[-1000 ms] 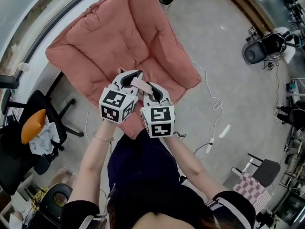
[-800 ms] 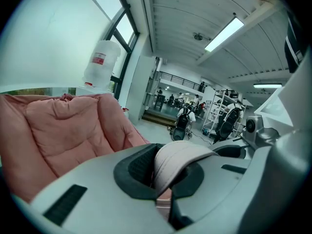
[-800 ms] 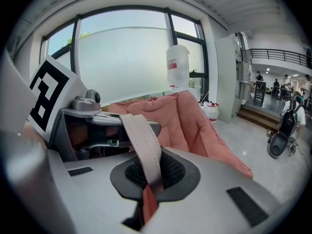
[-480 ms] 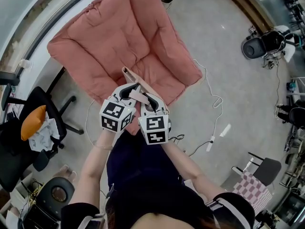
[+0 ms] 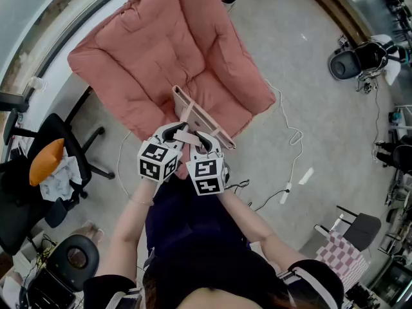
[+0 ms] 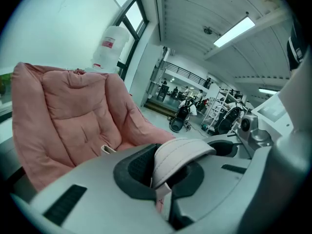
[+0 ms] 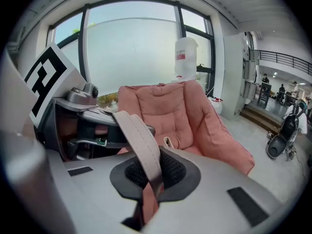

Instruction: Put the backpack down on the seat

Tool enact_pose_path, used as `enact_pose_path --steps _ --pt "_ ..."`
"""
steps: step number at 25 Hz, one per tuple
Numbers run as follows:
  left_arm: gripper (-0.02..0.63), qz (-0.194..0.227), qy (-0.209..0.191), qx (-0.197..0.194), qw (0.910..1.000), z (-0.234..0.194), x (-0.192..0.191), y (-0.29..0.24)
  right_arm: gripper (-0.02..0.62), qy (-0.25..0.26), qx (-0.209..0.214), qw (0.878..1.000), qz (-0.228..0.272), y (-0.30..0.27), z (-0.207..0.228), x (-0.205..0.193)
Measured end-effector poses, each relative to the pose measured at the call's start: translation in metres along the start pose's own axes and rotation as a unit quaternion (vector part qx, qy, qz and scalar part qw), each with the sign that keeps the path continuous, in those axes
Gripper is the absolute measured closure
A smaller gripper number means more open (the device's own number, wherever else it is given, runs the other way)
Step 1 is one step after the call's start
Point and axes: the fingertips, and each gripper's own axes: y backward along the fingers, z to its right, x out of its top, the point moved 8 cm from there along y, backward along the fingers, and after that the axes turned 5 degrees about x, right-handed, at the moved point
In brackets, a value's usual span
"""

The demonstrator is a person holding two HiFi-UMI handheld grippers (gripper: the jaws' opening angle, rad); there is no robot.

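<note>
The backpack (image 5: 201,117) is held up by its pale strap (image 6: 178,152), which is pinched by the left tool (image 5: 171,130) and by the right tool (image 5: 207,141), both clamped tight on it side by side. The bag is seen upright over the front part of the pink cushioned seat (image 5: 161,50); whether its base is touching the cushion cannot be told. The carry is judged mostly done, with the lowering onto the cushion and the release of the strap left to do.
</note>
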Motion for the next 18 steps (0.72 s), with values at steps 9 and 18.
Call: enact_pose_path --steps 9,18 --pt "0.589 -0.029 -0.010 0.010 0.9995 0.004 -0.019 -0.014 0.560 0.009 -0.029 0.999 -0.034 0.002 0.007 -0.025" --pt "0.589 -0.058 -0.017 0.012 0.9981 0.010 -0.029 -0.025 0.560 0.005 -0.040 0.998 -0.054 0.007 0.014 -0.040"
